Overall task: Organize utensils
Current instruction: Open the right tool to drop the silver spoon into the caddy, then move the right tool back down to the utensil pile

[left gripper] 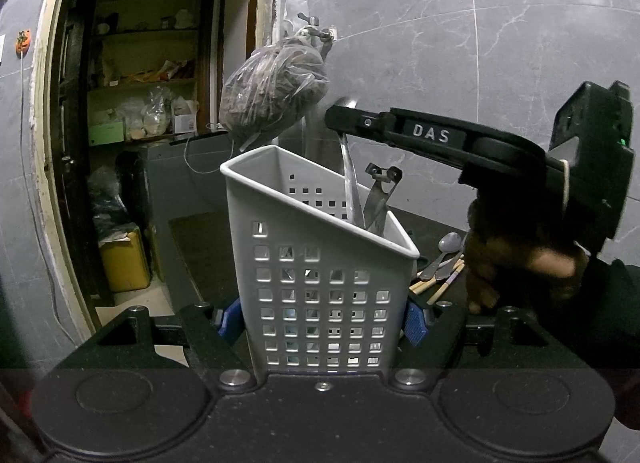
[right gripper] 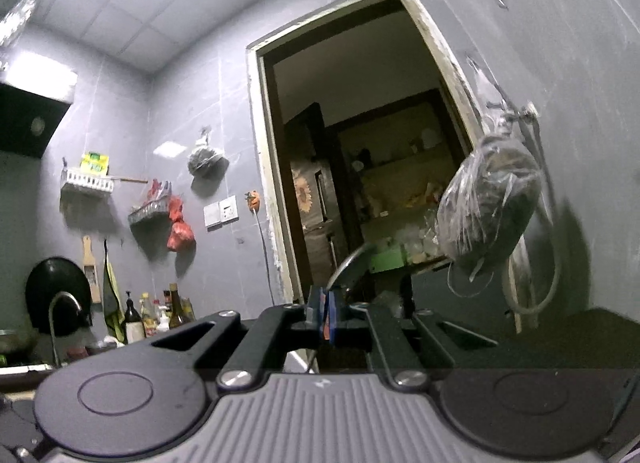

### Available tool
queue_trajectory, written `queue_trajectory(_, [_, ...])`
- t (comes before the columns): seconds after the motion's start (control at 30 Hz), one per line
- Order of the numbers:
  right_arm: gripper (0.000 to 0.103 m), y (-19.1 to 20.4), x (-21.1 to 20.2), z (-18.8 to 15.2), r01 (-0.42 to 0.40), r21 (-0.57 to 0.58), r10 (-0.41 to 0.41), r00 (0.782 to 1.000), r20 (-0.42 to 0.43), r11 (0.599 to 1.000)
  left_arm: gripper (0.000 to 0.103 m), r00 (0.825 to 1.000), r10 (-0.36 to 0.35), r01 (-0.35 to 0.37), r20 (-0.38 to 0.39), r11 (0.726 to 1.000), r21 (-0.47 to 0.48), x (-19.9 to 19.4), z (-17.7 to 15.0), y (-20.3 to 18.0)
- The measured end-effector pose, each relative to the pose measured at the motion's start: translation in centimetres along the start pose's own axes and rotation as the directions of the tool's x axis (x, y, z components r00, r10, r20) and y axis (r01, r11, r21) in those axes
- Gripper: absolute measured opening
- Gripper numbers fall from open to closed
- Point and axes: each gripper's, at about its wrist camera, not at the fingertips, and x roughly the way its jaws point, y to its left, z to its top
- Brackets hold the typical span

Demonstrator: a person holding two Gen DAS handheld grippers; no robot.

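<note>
The left tongs clamp the white caddy between their blue pads. The right tongs, pinched shut on a spoon, hold it bowl-up, its handle inside the caddy beside a peeler. More utensils lie on the worktop right of the left tongs.

Dark countertop under loose utensils

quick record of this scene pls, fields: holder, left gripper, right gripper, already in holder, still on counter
holder: white perforated plastic utensil holder, upright
left gripper: left gripper shut on the holder's sides
right gripper: right gripper shut on a shiny metal utensil, its lower end inside the holder
already in holder: metal tongs-like tool
still on counter: metal spoon and wooden chopsticks lying on the dark countertop
</note>
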Motion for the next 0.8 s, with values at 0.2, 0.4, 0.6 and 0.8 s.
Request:
queue_trajectory(0.2, [0.004, 1.3, -0.9, -0.1, -0.014, -0.053, 0.012, 1.0, -0.027, 0.998, 0.076, 1.0, 0.0, 0.0, -0.001, 1.0, 0.0, 0.0, 0.0, 0.0])
queue_trajectory(0.4, [0.016, 1.9, -1.2, 0.4, -0.015, -0.055, 0.01, 0.997, -0.08, 0.998, 0.076, 1.0, 0.0, 0.0, 0.0, 1.0, 0.0, 0.0, 0.0, 0.0])
queue_trajectory(0.6, [0.061, 2.3, -1.9, 1.2, -0.014, -0.059, 0.009, 0.996, -0.091, 0.998, 0.076, 1.0, 0.0, 0.0, 0.0, 1.0, 0.0, -0.1, 0.0, 0.0])
queue_trajectory(0.8, [0.092, 2.6, -3.1, 2.1, 0.005, -0.055, -0.007, 0.999, -0.041, 0.998, 0.076, 1.0, -0.001, 0.001, 0.0, 1.0, 0.001, 0.0, 0.0, 0.0])
